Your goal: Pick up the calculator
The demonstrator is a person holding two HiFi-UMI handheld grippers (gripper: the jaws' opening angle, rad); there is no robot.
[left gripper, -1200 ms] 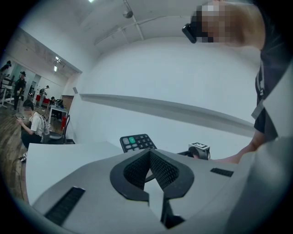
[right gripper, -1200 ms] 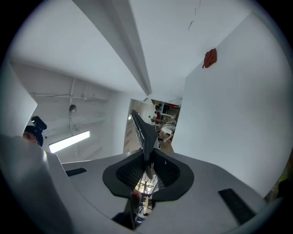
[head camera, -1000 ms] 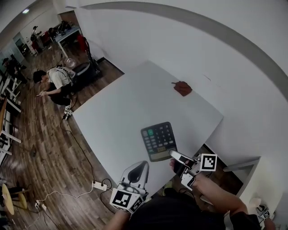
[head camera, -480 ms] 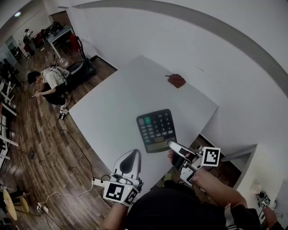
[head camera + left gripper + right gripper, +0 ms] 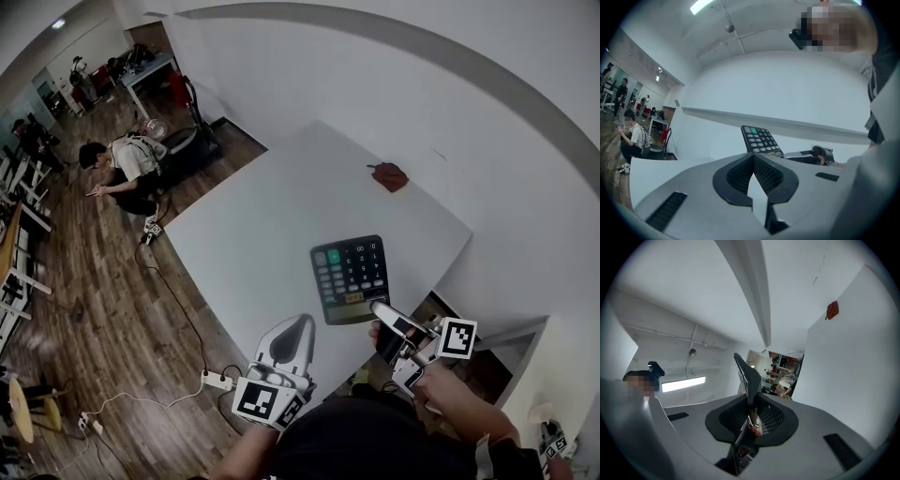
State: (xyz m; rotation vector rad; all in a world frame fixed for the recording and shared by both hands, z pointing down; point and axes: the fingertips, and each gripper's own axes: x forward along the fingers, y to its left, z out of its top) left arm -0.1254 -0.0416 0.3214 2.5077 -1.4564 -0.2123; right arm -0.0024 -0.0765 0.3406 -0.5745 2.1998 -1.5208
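Versus a second ago, the calculator (image 5: 352, 278) isn't lying flat near the front edge of the table (image 5: 253, 234) anymore. It's up off the surface and looks a bit bigger in the head view. The right hand-held gripper (image 5: 380, 311) is clamped on its near, display end. In the right gripper view it sits edge-on between the pads, and the keypad end sticks out past the jaws. The left hand-held gripper (image 5: 300, 326) has come up a little too. It's closed on nothing and hovers over the table's near edge, just left of the calculator.

There's loads of bare table to the left and beyond. The right edge drops off close to the white wall. The only other thing up there is a small reddish-brown thing (image 5: 387, 175), well apart at the far side. Off to the left, a person (image 5: 127, 164) crouches on the wood floor, and a power strip (image 5: 217, 380) lies below the near corner.
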